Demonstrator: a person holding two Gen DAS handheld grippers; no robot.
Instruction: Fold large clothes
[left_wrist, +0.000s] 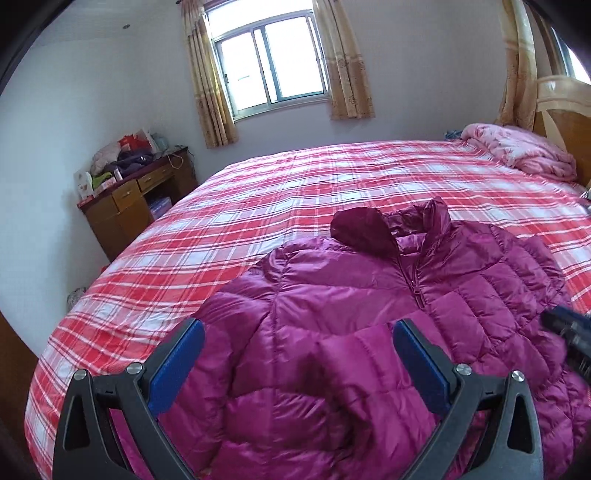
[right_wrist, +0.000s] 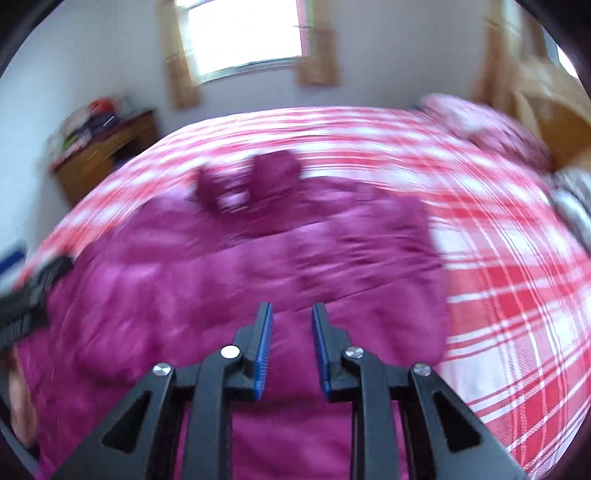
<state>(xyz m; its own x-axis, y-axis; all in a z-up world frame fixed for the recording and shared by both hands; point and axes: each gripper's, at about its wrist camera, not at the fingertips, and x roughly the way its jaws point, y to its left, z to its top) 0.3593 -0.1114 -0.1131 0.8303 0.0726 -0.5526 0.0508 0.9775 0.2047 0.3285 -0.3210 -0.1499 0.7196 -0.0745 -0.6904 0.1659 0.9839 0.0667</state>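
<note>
A magenta quilted down jacket (left_wrist: 369, 317) lies front up on the bed, zipped, collar and hood toward the far side. My left gripper (left_wrist: 297, 332) hovers over its left half, jaws wide open and empty. In the blurred right wrist view the jacket (right_wrist: 221, 269) fills the middle. My right gripper (right_wrist: 291, 314) is above its lower right part, jaws narrowly apart with nothing between them. The right gripper also shows in the left wrist view (left_wrist: 569, 332) at the right edge, and the left gripper shows in the right wrist view (right_wrist: 29, 295) at the left edge.
The bed has a red and white plaid sheet (left_wrist: 258, 206). A pink quilt (left_wrist: 517, 147) lies by the wooden headboard (left_wrist: 561, 122). A cluttered wooden desk (left_wrist: 136, 192) stands at the far left under the window (left_wrist: 269, 62).
</note>
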